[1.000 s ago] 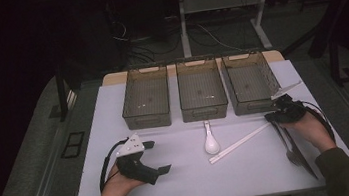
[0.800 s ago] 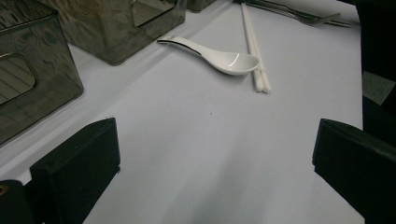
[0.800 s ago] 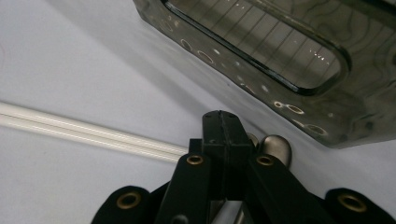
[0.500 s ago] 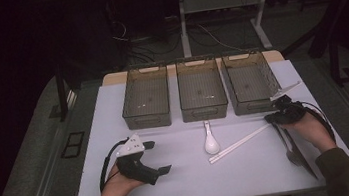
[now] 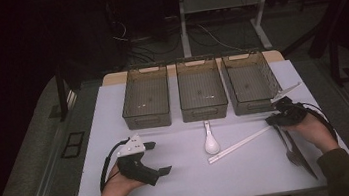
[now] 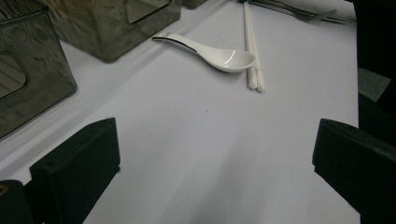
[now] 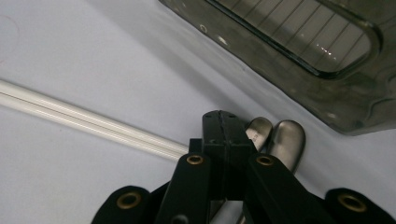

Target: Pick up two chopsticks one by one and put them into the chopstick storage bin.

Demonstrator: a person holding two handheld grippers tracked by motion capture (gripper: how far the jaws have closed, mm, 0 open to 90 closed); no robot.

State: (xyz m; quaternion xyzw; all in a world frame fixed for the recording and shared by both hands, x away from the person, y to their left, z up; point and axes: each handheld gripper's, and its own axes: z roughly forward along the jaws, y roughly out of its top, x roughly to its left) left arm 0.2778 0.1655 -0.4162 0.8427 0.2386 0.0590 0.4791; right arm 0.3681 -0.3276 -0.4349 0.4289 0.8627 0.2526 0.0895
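A white ceramic spoon (image 5: 210, 142) and a pair of white chopsticks (image 5: 238, 145) lie on the white table (image 5: 188, 182) in front of three smoky plastic bins. My left gripper (image 5: 158, 157) rests at the front left, open and holding nothing. In its own view its open jaws frame bare table (image 6: 215, 158), with the spoon (image 6: 210, 51) and chopsticks (image 6: 252, 46) farther ahead. My right gripper (image 5: 271, 121) sits at the chopsticks' far end. There its jaws are pressed shut (image 7: 223, 117) just over the chopsticks (image 7: 84, 119), beside two metal handles (image 7: 275, 135), with nothing seen between them.
The left bin (image 5: 147, 104), middle bin (image 5: 202, 95) and right bin (image 5: 252, 87) stand in a row at the back. Metal cutlery (image 5: 294, 153) lies along the table's right edge under the person's right hand. The table's front edge is close to both forearms.
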